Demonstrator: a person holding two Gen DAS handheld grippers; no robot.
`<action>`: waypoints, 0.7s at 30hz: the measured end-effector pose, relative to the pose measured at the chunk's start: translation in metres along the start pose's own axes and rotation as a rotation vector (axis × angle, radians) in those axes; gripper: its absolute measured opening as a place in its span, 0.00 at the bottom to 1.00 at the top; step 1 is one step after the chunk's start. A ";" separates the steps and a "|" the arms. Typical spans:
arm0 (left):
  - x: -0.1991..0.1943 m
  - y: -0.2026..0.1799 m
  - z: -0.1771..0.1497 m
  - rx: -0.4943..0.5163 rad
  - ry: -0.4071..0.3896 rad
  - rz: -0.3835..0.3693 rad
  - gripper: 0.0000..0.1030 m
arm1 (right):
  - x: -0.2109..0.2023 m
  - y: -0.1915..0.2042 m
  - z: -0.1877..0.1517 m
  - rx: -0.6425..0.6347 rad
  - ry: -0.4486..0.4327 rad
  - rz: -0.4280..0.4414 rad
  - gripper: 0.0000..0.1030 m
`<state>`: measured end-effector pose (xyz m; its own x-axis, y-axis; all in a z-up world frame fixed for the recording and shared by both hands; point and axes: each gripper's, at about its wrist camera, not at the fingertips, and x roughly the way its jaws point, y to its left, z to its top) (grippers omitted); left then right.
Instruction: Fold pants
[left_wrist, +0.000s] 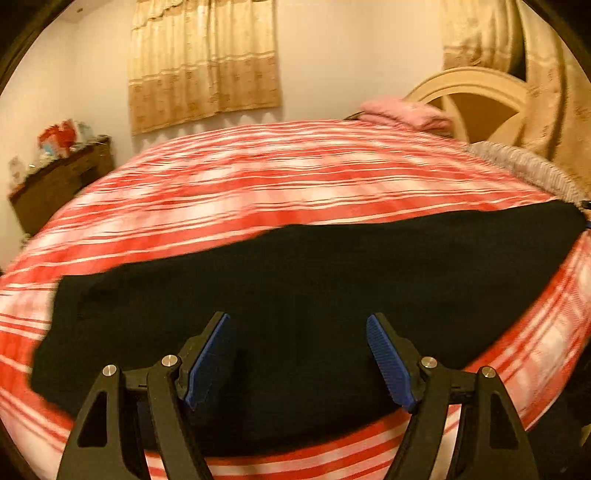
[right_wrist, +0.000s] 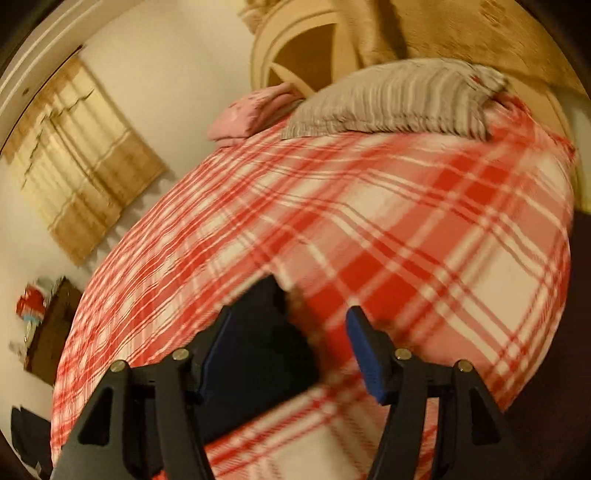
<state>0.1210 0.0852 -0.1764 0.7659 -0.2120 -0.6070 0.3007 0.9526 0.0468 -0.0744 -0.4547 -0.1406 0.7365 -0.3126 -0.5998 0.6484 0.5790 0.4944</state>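
Black pants (left_wrist: 314, 277) lie flat in a long band across a red and white plaid bedspread (left_wrist: 277, 177), blurred by motion. My left gripper (left_wrist: 298, 317) hovers over the near part of the pants, jaws wide and open, blue pads bare. In the right wrist view one end of the pants (right_wrist: 255, 332) lies under the left finger and runs toward the near bed edge. My right gripper (right_wrist: 290, 310) is open above that end and the plaid bedspread (right_wrist: 406, 221), with nothing pinched between its pads.
A grey striped pillow (right_wrist: 388, 103) and a folded pink blanket (right_wrist: 251, 110) lie at the head of the bed by a cream headboard (left_wrist: 469, 88). A dark dresser (left_wrist: 59, 184) with clutter stands at the left wall under a beige curtain (left_wrist: 203, 62).
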 end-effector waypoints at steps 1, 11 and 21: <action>-0.005 0.018 0.000 0.003 0.003 0.056 0.75 | 0.003 -0.002 -0.006 0.008 -0.007 0.011 0.63; -0.017 0.195 -0.011 -0.231 0.060 0.247 0.74 | 0.010 0.016 -0.018 -0.038 -0.074 0.062 0.70; 0.009 0.181 -0.003 -0.231 0.084 0.162 0.24 | 0.012 0.007 -0.028 -0.035 -0.060 0.041 0.69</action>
<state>0.1806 0.2563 -0.1760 0.7411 -0.0432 -0.6701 0.0335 0.9991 -0.0273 -0.0665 -0.4332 -0.1620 0.7729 -0.3322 -0.5406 0.6114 0.6176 0.4946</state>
